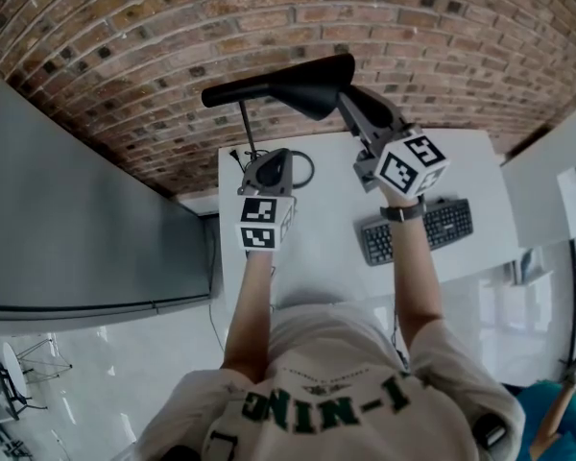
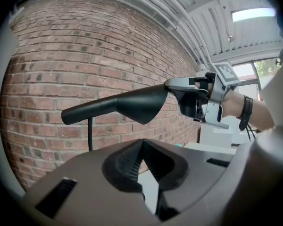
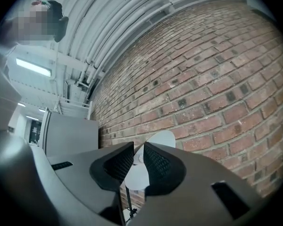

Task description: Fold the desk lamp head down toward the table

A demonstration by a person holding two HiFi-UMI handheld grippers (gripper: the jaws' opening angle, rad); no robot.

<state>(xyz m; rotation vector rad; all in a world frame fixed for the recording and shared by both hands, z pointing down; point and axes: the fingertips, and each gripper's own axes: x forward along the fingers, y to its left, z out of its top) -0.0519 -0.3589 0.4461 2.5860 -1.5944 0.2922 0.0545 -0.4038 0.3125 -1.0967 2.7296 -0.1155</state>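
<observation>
The black desk lamp head (image 1: 278,84) stretches level above the white table (image 1: 326,257), on a thin pole (image 1: 246,128). My right gripper (image 1: 350,99) is shut on the wide end of the shade. In the right gripper view the shade's pale inside (image 3: 156,142) sits pinched between the pads. My left gripper (image 1: 259,166) hangs lower, beside the foot of the pole, shut with nothing in it. From the left gripper view the lamp head (image 2: 127,105) is above my left gripper (image 2: 141,147), the pole (image 2: 89,133) is off to its left, and the right gripper (image 2: 179,91) grips the shade's end.
A dark keyboard (image 1: 418,230) lies on the table's right side, under my right forearm. A black cable (image 1: 307,166) loops by the lamp's foot. A large grey panel (image 1: 77,219) stands left of the table. A brick wall (image 1: 173,36) runs close behind the lamp.
</observation>
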